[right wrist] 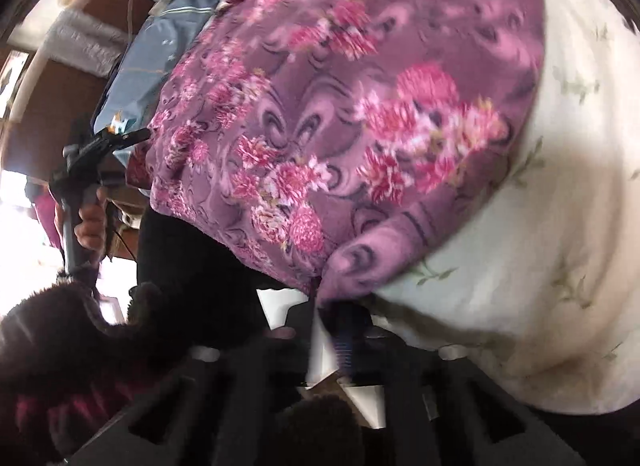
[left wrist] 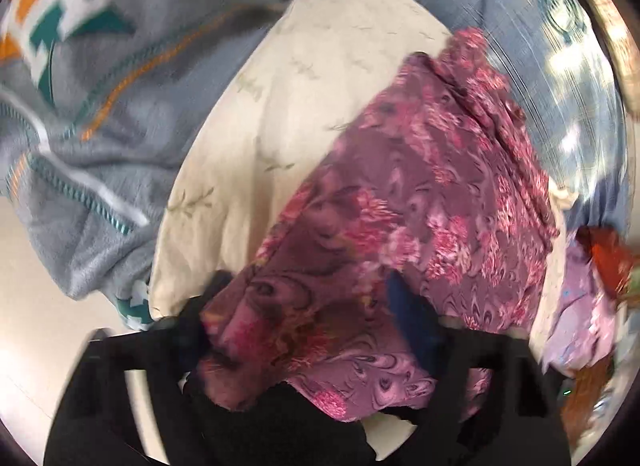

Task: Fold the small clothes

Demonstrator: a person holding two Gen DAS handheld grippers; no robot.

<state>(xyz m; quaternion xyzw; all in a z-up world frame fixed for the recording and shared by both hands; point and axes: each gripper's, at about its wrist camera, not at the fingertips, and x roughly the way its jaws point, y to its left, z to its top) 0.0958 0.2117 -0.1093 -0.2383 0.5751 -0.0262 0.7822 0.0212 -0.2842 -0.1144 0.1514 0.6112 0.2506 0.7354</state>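
Right wrist view: purple floral cloth [right wrist: 340, 125] drapes over the cream cushion's [right wrist: 540, 246] edge, its corner pinched in the closed right gripper [right wrist: 320, 302]. Left gripper [left wrist: 312, 306] straddles bunched cloth, jaws part open.

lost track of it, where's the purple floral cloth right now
The purple floral cloth lies spread on the cream pillow, its near corner pinched in the right gripper, with another edge between the left gripper's fingers.
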